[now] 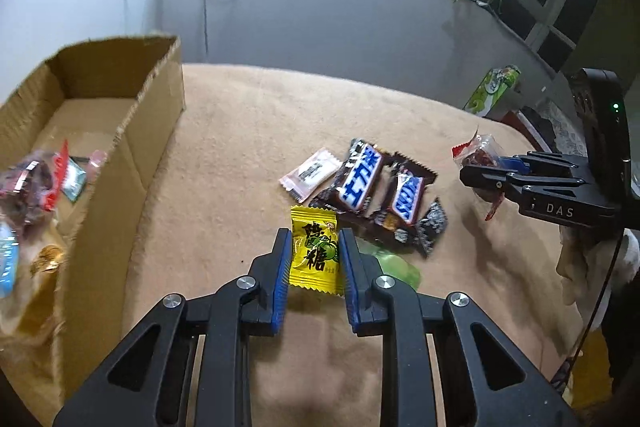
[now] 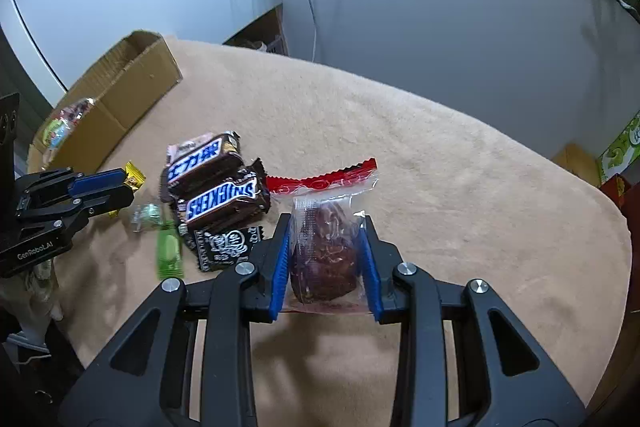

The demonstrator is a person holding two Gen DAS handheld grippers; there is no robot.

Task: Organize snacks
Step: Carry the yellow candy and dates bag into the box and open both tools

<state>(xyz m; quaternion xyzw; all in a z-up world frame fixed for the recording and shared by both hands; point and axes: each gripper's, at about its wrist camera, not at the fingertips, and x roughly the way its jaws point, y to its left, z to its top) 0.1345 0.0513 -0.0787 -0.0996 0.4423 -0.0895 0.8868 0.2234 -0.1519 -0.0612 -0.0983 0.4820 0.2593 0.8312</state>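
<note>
The left tongs (image 1: 313, 259) were clamped on a yellow candy (image 1: 314, 253), pinching the flat wrapper by its two side edges, while the right tongs (image 2: 325, 267) gripped a clear packet with a red serrated top (image 2: 324, 247) holding something dark and wrinkled. Going left to right, the cardboard box (image 1: 158, 131) stood at the left end of the tan-covered bench (image 1: 248, 131), already holding several wrapped snacks; just right of it came the left tongs with the candy, then the loose pile of a pale pink sachet (image 1: 310, 173), two Snickers bars (image 1: 407, 201), a black-and-white wrapper (image 2: 226, 245) and a green candy (image 2: 169, 253), and last the right tongs with their packet. The likeliest trouble, as I judged it, was the candy slipping: a thin, slick wrapper held only at its margins could twist or slide out on the way to the box. The crinkly film of the packet could likewise shear out under the pads. Both tongs heading for the same narrow box might also collide, or clip its ragged wall and shove it.
</note>
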